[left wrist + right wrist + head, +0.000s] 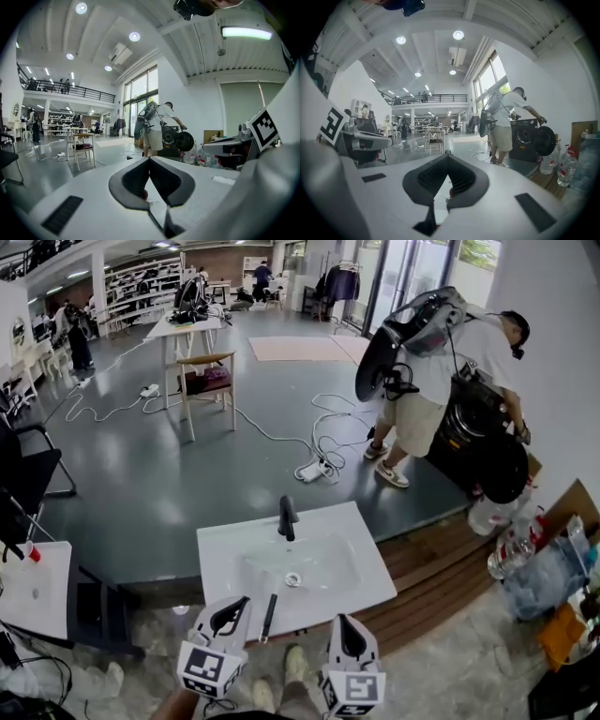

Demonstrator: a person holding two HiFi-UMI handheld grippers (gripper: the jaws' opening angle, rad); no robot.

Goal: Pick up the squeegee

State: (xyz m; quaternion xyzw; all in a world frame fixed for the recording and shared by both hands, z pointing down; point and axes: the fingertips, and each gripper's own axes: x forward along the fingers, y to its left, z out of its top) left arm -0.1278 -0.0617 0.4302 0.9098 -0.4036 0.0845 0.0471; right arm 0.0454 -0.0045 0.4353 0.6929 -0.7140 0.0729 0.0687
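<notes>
Bright daylight pours through tall glass windows [412, 268] at one o'clock in the head view; round ceiling lamps [134, 36] and a long fluorescent tube [246, 33] glare overhead. The glossy grey floor [187, 474] carries pale reflections. Edges bow, corners go black. The left hand-held gripper [150, 161] and right hand-held gripper [448, 154] blur close up.

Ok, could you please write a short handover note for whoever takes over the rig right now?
Left gripper: jaws shut, empty, at the near edge of the sink, just left of the squeegee.
Right gripper: jaws shut, empty, to the right of the squeegee.
Squeegee: lies flat on the sink's front rim, in line with the faucet, untouched.
Done: both grippers are at the sink.
Left: open a gripper, probably the nearer left one, close on the squeegee and lift it.
</notes>
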